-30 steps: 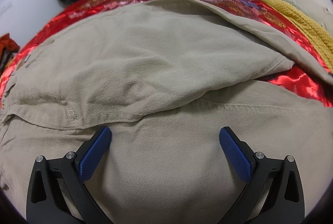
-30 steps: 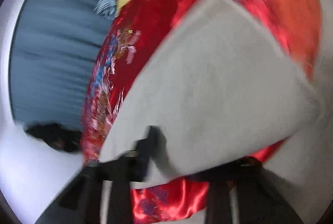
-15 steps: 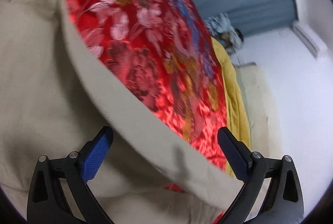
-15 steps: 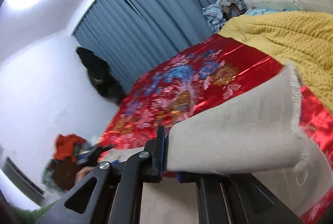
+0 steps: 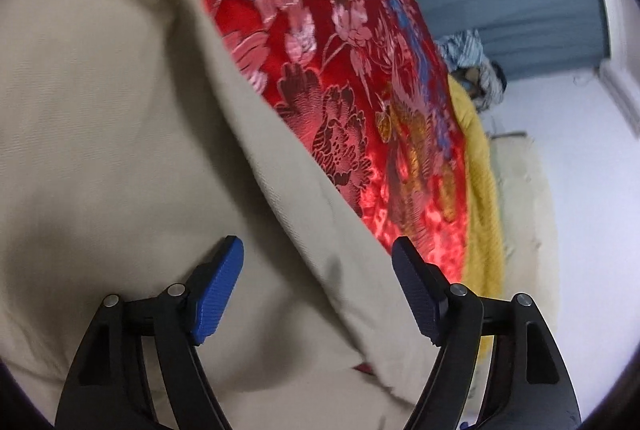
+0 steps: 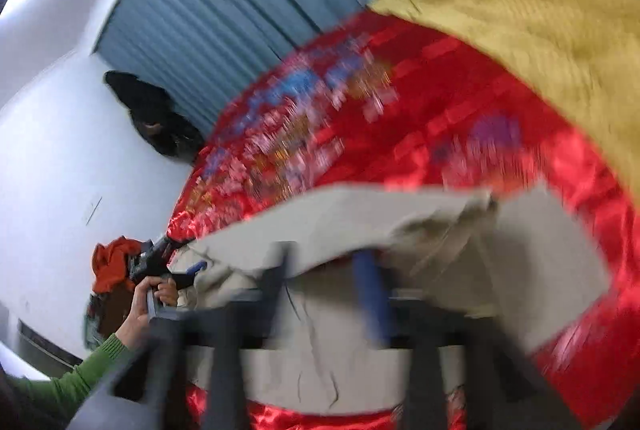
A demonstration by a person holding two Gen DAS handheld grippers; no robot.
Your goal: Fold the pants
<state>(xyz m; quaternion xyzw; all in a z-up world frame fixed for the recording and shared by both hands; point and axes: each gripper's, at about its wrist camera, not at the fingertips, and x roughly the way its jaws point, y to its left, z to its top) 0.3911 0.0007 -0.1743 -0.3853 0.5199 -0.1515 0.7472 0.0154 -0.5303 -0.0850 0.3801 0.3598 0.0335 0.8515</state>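
Left tool [image 5: 318, 286] closing over pants [image 5: 120, 150]; right tool [image 6: 326, 286] opening, empty.

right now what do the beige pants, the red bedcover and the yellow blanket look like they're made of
Beige pants: matte woven twill, probably cotton; fine diagonal weave shows.
Red bedcover: glossy satin or brocade, maybe silk or synthetic; bright sheen, woven flowers.
Yellow blanket: chunky knit or textured weave, matte; the bumpy surface is blurred.

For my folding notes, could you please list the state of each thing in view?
Beige cotton pants: partly folded on the red embroidered satin bedspread.
Left gripper: closing, fabric between fingers, not pinched.
Right gripper: blurred, opening.
Blue-grey pleated curtain: drawn.
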